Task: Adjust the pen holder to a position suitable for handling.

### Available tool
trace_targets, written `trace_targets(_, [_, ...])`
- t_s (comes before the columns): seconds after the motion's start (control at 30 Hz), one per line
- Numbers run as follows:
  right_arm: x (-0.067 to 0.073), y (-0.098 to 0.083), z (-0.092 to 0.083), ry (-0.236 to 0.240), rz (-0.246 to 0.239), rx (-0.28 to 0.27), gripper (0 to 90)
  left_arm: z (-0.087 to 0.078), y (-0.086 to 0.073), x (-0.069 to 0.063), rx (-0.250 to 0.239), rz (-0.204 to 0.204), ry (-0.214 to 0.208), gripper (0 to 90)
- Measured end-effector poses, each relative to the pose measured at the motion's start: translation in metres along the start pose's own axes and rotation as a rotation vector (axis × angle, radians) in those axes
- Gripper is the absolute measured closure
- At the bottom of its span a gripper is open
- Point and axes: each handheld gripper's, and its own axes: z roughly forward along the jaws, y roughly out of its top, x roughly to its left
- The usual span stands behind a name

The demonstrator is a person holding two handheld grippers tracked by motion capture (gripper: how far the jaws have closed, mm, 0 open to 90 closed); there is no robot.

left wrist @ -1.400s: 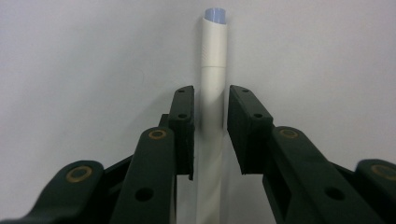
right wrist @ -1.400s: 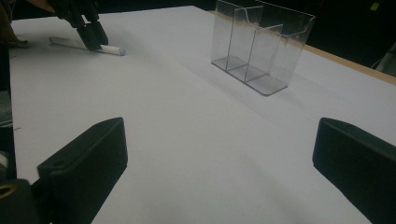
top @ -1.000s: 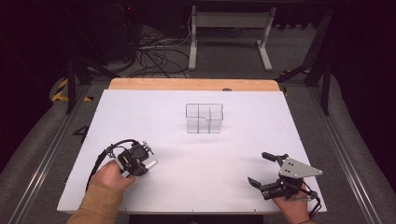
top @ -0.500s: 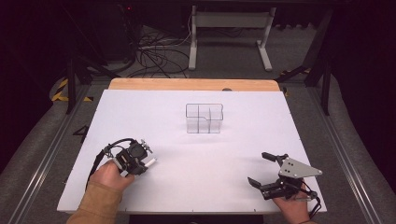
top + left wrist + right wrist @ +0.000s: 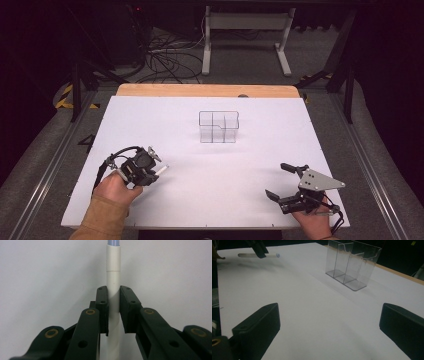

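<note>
Left gripper [image 5: 159, 169] sat at the near left of the white table [image 5: 165, 120], jaws clamped on a white marker [image 5: 113, 285] with a pale blue end, pointing right. Right gripper [image 5: 281, 181] rested at the near right, jaws spread wide with nothing between them. Clear divided organizer [image 5: 219, 126] stood mid-table toward the far side, well apart from both.

A white table [image 5: 210, 170] with a wooden far edge carries a clear plastic divided holder [image 5: 218, 127] standing upright.
</note>
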Motion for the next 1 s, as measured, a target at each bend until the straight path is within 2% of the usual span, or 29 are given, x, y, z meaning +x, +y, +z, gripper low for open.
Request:
trace_targets(0.23, [0.000, 0.000, 0.000, -0.001, 0.000, 0.000, 3.4, -0.010, -0.003, 0.001, -0.088, 0.011, -0.020, 78.6])
trace_targets(0.27, [0.000, 0.000, 0.000, 0.000, 0.000, -0.001, 3.4, -0.014, -0.004, 0.001, -0.122, 0.006, -0.021, 78.6])
trace_targets(0.33, [0.000, 0.000, 0.000, -0.001, -0.001, 0.000, 3.4, -0.016, -0.004, 0.001, -0.137, 0.009, -0.020, 78.6])
trace_targets(0.37, [0.000, 0.000, 0.000, 0.000, 0.000, 0.000, 3.4, -0.020, -0.005, 0.002, -0.175, 0.009, -0.017, 78.5])
trace_targets(0.4, [0.000, 0.000, 0.000, -0.001, 0.000, 0.000, 3.5, -0.021, -0.006, 0.002, -0.195, 0.006, -0.023, 78.6])
trace_targets(0.43, [0.000, 0.000, 0.000, 0.000, 0.001, -0.001, 3.5, -0.021, -0.006, 0.002, -0.195, 0.006, -0.023, 78.5])
trace_targets(0.47, [0.000, 0.000, 0.000, 0.000, 0.000, -0.001, 3.5, -0.024, -0.007, 0.004, -0.239, 0.000, -0.020, 78.5])
trace_targets(0.6, [0.000, 0.000, 0.000, 0.001, 0.003, 0.002, 3.5, -0.031, -0.011, 0.006, -0.317, -0.019, -0.017, 78.5])
trace_targets(0.83, [-0.001, 0.000, 0.000, -0.002, 0.005, 0.002, 3.4, -0.041, -0.015, 0.010, -0.465, -0.045, -0.044, 78.5])
trace_targets(0.87, [-0.001, 0.000, 0.000, -0.002, 0.005, 0.002, 3.4, -0.041, -0.015, 0.010, -0.465, -0.045, -0.044, 78.5])
trace_targets(1.0, [-0.001, 0.000, 0.000, -0.001, 0.006, 0.001, 3.5, -0.049, -0.016, 0.012, -0.555, -0.066, -0.068, 78.5])
